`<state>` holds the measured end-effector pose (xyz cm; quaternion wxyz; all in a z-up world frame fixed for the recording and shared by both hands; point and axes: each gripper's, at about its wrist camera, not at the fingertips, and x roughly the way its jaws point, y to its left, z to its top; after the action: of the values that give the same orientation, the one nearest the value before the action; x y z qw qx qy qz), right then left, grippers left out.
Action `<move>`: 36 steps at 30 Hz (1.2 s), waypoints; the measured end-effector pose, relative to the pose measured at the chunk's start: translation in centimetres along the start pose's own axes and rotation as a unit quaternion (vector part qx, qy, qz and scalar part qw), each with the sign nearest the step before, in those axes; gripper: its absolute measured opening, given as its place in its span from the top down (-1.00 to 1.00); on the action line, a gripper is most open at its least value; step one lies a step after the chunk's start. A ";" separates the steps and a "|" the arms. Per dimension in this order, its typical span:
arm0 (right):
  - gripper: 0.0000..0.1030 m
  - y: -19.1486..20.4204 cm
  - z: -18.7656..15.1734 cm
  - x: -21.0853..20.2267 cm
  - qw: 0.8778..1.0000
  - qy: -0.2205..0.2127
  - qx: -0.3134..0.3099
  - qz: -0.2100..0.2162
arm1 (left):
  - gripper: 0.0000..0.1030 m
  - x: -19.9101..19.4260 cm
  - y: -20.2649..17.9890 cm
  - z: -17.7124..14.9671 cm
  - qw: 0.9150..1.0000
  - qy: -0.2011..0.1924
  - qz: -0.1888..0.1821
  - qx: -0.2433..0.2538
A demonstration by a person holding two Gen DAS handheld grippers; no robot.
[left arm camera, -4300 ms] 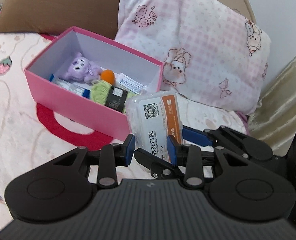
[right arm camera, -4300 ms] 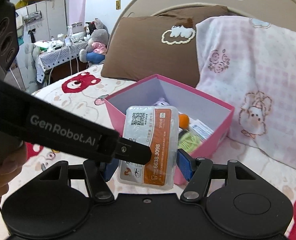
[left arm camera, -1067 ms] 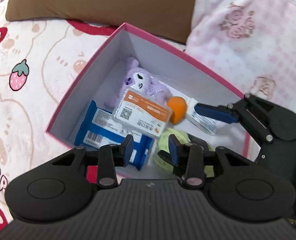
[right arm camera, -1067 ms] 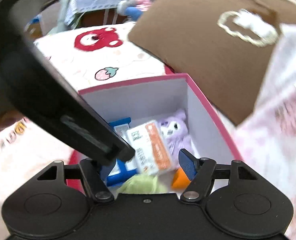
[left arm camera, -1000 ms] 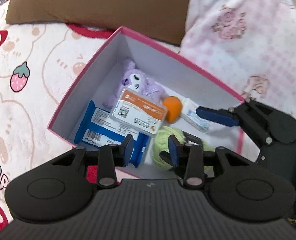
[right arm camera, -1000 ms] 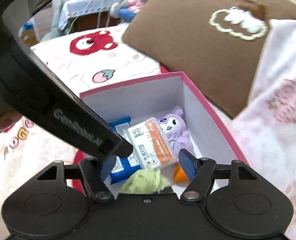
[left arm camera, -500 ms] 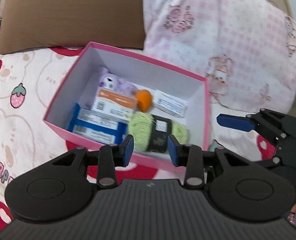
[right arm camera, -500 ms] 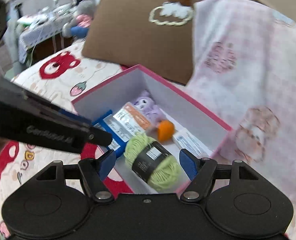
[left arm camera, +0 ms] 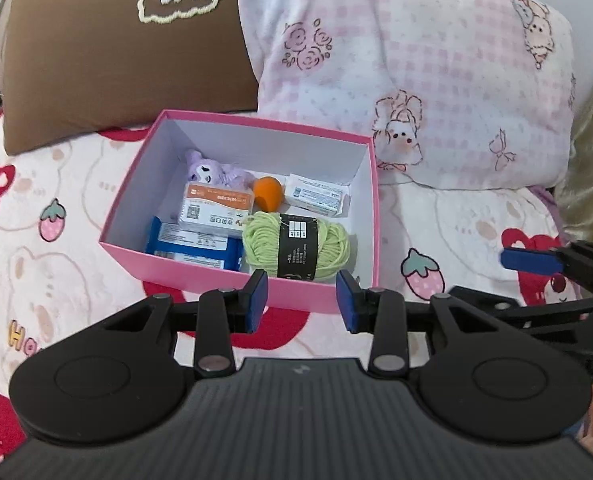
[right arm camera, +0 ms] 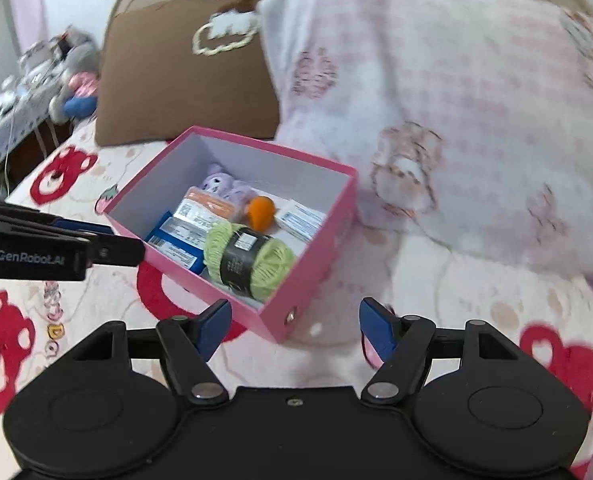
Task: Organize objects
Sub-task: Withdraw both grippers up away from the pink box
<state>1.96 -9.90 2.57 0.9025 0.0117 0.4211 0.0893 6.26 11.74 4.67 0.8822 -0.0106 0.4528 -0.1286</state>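
A pink box [left arm camera: 200, 276] [right arm camera: 316, 256] sits open on the bed. Inside lie an orange-and-white mask pack [left arm camera: 216, 208] [right arm camera: 206, 208], a green yarn ball [left arm camera: 296, 246] [right arm camera: 248, 260], a purple plush [left arm camera: 212, 170], an orange ball [left arm camera: 269, 193], a white carton [left arm camera: 316, 199] and a blue packet [left arm camera: 194, 246]. My left gripper [left arm camera: 301, 304] is open and empty just in front of the box. My right gripper [right arm camera: 294, 330] is open and empty at the box's near right corner; it also shows at the right edge of the left wrist view [left arm camera: 536, 261].
A brown pillow [left arm camera: 116, 52] and a pink patterned pillow [left arm camera: 416, 72] lean on the headboard behind the box. The bedspread [left arm camera: 56, 232] has bear and strawberry prints. A cluttered side table [right arm camera: 24, 92] stands at far left.
Both grippers held the mask pack earlier; it now lies in the box. Both grippers have pulled back from above the box, open and empty.
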 end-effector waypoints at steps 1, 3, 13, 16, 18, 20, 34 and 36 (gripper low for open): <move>-0.46 -0.2 -0.4 -0.5 1.000 -0.003 0.006 -0.006 | 0.31 -0.2 -0.1 -0.2 1.000 0.002 -0.001 -0.001; -0.47 -0.6 -1.3 -1.5 1.000 -0.012 0.017 -0.019 | 0.30 -0.7 -0.4 -0.7 1.000 0.003 -0.002 0.002; -0.49 -1.7 -5.8 -4.8 0.995 -0.034 0.090 -0.026 | 0.27 -0.8 -2.8 -3.5 0.999 0.015 -0.012 0.028; -0.49 -1.8 -6.3 -5.1 0.994 -0.035 0.091 -0.045 | 0.25 -0.2 -3.7 -4.6 0.999 0.016 -0.006 0.039; -0.53 -1.9 -6.5 -5.1 0.994 -0.036 0.089 -0.053 | 0.22 0.2 -4.0 -5.1 0.999 0.019 -0.007 0.038; -0.58 -1.8 -6.8 -5.0 0.994 -0.034 0.083 -0.060 | 0.20 0.5 -4.3 -5.6 0.999 0.022 -0.009 0.033; -0.76 -2.3 -7.5 -4.0 0.988 0.003 0.080 -0.132 | -0.21 0.0 -6.0 -7.4 0.999 0.015 -0.005 0.039; -0.76 -2.4 -7.7 -4.1 0.987 0.001 0.081 -0.136 | -0.31 0.1 -6.1 -7.5 0.999 0.022 -0.014 0.044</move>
<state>-6.13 -13.42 0.51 0.9018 0.0273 0.4259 -0.0681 -1.05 6.52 1.01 0.8698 0.0246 0.4659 -0.1607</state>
